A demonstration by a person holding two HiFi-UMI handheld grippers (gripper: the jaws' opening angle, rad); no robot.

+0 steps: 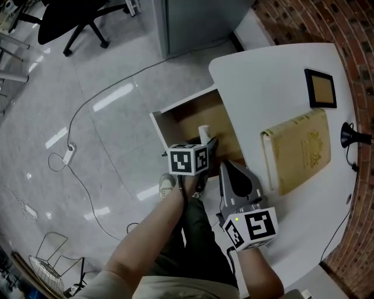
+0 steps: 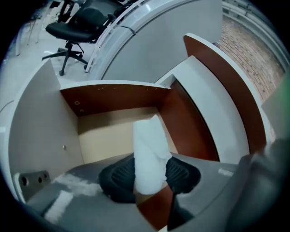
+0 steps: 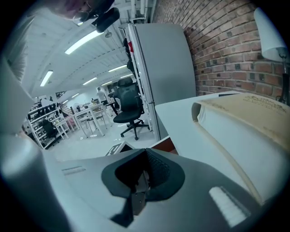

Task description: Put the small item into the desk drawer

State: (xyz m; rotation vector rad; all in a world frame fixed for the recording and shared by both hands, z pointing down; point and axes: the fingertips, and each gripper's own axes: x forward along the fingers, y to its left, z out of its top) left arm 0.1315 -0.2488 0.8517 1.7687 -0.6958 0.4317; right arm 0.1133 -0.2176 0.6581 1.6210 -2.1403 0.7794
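Note:
My left gripper (image 1: 205, 145) hovers over the open desk drawer (image 1: 187, 120), shut on a small white cylinder-shaped item (image 1: 204, 133). In the left gripper view the white item (image 2: 148, 154) stands upright between the two black pads (image 2: 118, 177), above the drawer's pale floor (image 2: 108, 131). My right gripper (image 1: 227, 170) hangs at the desk's front edge, just right of the drawer. Seen in its own view, the right gripper (image 3: 141, 181) is shut with nothing in it.
On the white desk (image 1: 263, 87) lie a tan book (image 1: 298, 149), a black picture frame (image 1: 321, 87) and a black lamp base (image 1: 350, 135). A black office chair (image 1: 76, 17) and a cable (image 1: 76, 117) are on the glossy floor to the left.

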